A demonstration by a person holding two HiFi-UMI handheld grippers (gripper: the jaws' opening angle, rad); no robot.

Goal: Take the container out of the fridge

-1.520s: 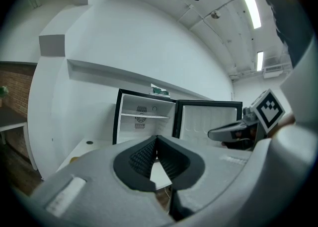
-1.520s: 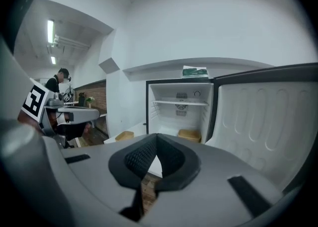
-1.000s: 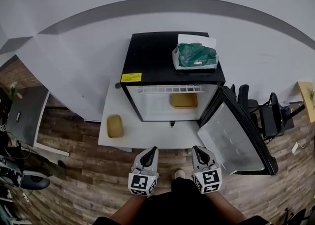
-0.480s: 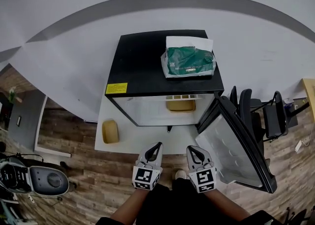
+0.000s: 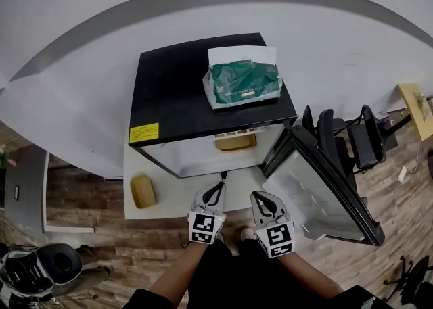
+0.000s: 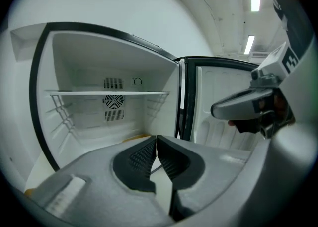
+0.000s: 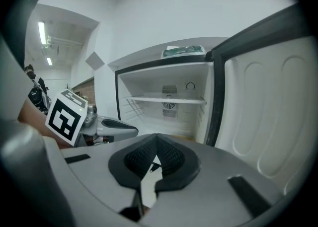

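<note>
Checking progress: container (image 5: 235, 142) is not yet out. It sits on the floor of the fridge (image 5: 196, 78), toward the back and about mid-width, under the wire shelf (image 6: 109, 93). Nothing is touching it.

Orientation: only its front part shows past the fridge's top edge, so this is a judgement. It looks flat, lying level, with the long axis running side to side across the fridge, parallel to the opening. The broad side faces the front and no end points out.

Done: fridge door (image 5: 314, 189) is swung wide open on the fridge's right, so access is clear.
Left: reach in, open up, grip, pull out and set down. That's basically the whole pick.

Left gripper (image 5: 220, 184) is just in front of the fridge opening, fingers closed together with nothing between them. Right gripper (image 5: 256, 196) is beside it, nearer the door side, fingers also closed and empty. Both will need to open before any grab.

A similar yellowish tub (image 5: 143, 191) sits on the bench (image 5: 176, 196) outside the fridge, off its front-left corner. A green packet (image 5: 243, 83) lies on top of the fridge, toward the door side.
</note>
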